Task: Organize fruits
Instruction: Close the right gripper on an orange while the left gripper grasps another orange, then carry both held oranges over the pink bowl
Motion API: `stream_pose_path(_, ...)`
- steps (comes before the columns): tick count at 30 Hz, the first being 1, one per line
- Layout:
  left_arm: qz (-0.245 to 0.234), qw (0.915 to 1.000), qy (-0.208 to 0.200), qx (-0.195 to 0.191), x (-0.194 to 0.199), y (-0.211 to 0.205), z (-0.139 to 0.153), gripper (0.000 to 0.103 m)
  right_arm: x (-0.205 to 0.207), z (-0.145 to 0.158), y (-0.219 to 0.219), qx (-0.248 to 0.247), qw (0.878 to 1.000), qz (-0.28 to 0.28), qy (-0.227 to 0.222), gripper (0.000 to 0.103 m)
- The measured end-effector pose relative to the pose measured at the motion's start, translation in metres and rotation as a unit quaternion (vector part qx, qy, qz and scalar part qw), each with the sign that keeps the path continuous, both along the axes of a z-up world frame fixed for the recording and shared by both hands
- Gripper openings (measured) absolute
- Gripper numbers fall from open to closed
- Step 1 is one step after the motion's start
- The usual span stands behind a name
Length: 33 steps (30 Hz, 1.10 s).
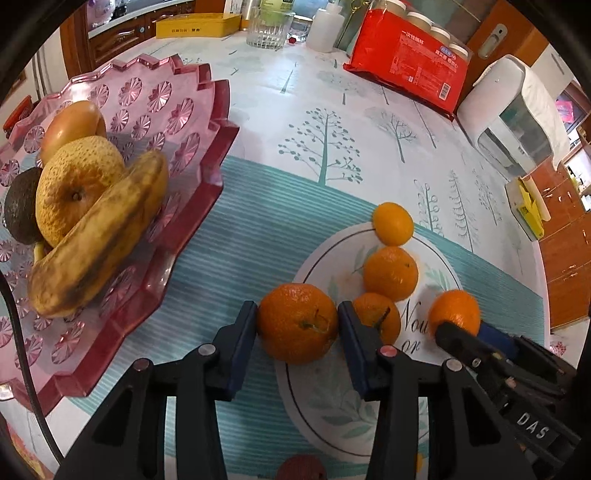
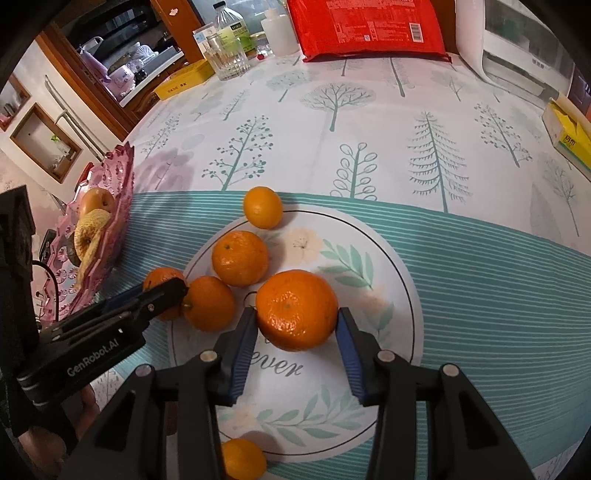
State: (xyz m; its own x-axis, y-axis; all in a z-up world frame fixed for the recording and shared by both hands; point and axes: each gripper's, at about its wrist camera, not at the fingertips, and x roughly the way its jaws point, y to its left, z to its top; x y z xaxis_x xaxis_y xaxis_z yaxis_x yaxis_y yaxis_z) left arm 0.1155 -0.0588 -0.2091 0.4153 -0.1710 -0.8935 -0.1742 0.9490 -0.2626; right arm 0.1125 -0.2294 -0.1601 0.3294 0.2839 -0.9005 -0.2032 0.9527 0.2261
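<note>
My left gripper (image 1: 297, 323) is shut on a mandarin (image 1: 297, 323) at the left edge of the round printed circle on the tablecloth (image 1: 332, 398). My right gripper (image 2: 296, 325) is shut on another mandarin (image 2: 296, 310) near the circle's middle; it also shows in the left wrist view (image 1: 456, 312). Several loose mandarins lie between and beyond them (image 2: 240, 257), (image 2: 210, 302), (image 2: 263, 206). The pink glass fruit tray (image 1: 192, 122) stands to the left and holds a banana (image 1: 99, 236), a pear (image 1: 74, 188), an apple (image 1: 72, 123) and an avocado (image 1: 20, 210).
At the table's far edge stand a red packet (image 1: 406, 62), a glass (image 1: 266, 27), a white bottle (image 1: 327, 26), a yellow box (image 1: 195, 26) and a white appliance (image 1: 513, 110). A yellow tissue box (image 2: 569, 133) sits at the right. One more mandarin (image 2: 242, 458) lies near me.
</note>
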Motion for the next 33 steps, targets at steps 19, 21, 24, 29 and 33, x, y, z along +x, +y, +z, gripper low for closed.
stream_pose_path(19,-0.051,0.9948,-0.087,0.018,-0.046,0.038,0.117,0.043,-0.046,0.093,0.042,0.013,0.996,0.004,-0.085,0.043)
stream_pose_path(21,-0.052,0.9936,-0.098,0.022,-0.050,0.051,0.133,0.043,-0.051,0.104,0.052,0.017,0.995,0.006,-0.094,0.043)
stream_pose_path(24,-0.051,0.9917,-0.113,0.032,-0.055,0.072,0.155,0.043,-0.057,0.120,0.072,0.022,0.994,0.010,-0.106,0.043)
stream_pose_path(29,-0.050,0.9892,-0.133,0.039,-0.062,0.109,0.180,0.043,-0.064,0.142,0.112,0.024,0.991,0.021,-0.130,0.043)
stream_pose_path(33,-0.055,0.9871,-0.144,0.043,-0.064,0.139,0.194,0.043,-0.067,0.155,0.143,0.023,0.989,0.027,-0.143,0.043)
